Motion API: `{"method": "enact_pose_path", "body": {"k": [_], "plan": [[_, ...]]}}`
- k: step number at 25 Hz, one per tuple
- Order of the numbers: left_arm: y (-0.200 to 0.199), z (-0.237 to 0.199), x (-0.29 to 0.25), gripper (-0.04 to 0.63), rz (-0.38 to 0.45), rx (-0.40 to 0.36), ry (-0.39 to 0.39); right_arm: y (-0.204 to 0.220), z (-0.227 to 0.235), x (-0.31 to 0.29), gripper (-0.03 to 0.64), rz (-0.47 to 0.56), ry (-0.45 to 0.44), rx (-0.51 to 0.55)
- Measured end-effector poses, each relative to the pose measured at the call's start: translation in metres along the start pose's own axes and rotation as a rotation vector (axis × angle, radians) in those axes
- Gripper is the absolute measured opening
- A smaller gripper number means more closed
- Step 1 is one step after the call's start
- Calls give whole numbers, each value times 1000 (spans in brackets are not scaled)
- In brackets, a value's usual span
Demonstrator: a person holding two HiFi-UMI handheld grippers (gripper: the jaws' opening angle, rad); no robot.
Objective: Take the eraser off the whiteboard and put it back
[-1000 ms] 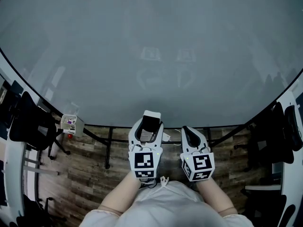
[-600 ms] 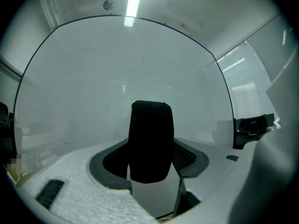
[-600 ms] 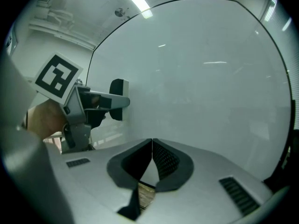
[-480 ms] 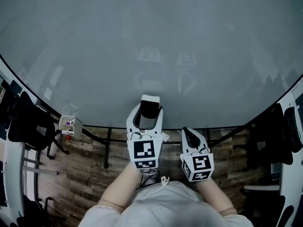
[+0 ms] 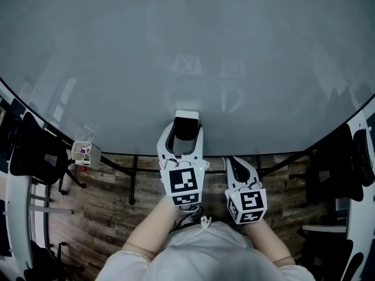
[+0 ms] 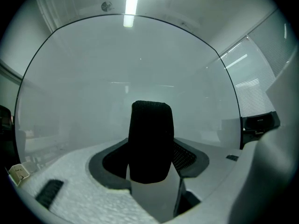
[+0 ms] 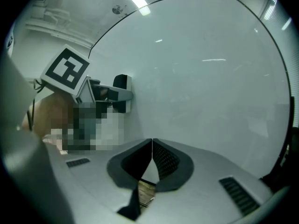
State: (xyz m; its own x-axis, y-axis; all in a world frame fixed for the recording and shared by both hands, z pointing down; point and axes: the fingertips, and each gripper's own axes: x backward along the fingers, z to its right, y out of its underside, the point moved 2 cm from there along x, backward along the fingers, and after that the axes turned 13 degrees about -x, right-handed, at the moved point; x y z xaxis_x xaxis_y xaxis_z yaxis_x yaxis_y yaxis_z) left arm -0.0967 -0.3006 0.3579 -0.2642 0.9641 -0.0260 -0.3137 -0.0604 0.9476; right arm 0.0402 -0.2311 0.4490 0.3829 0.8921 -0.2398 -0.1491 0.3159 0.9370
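Observation:
The whiteboard (image 5: 187,57) fills the upper part of the head view. My left gripper (image 5: 186,134) is shut on the eraser (image 5: 187,123), a black block with a white back, and holds it at the board's lower part. In the left gripper view the eraser (image 6: 150,141) stands upright between the jaws, in front of the whiteboard (image 6: 140,69). The right gripper view shows the left gripper (image 7: 112,96) from the side, with the eraser (image 7: 122,93) apparently touching the whiteboard (image 7: 210,78). My right gripper (image 5: 235,163) is shut and empty, lower and to the right; its fingertips (image 7: 152,148) meet.
A small white holder (image 5: 84,153) hangs at the board's lower left edge. The board's black stand (image 5: 135,177) rises from a wooden floor (image 5: 111,209). Dark chairs stand at the left (image 5: 35,151) and right (image 5: 345,163).
My left gripper has moved up along the board with the eraser held in it. The right gripper has stayed where it was.

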Motion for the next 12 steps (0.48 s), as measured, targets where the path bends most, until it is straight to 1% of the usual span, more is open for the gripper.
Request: {"method": "enact_pose_path", "body": {"k": [5,12], "plan": [[0,1,0,262,9,3,0,5,-6,1,28,-10,-9,4],[0,4,5,264,16,-21,19,8,-8,7,28,-10,-11,-14]]}}
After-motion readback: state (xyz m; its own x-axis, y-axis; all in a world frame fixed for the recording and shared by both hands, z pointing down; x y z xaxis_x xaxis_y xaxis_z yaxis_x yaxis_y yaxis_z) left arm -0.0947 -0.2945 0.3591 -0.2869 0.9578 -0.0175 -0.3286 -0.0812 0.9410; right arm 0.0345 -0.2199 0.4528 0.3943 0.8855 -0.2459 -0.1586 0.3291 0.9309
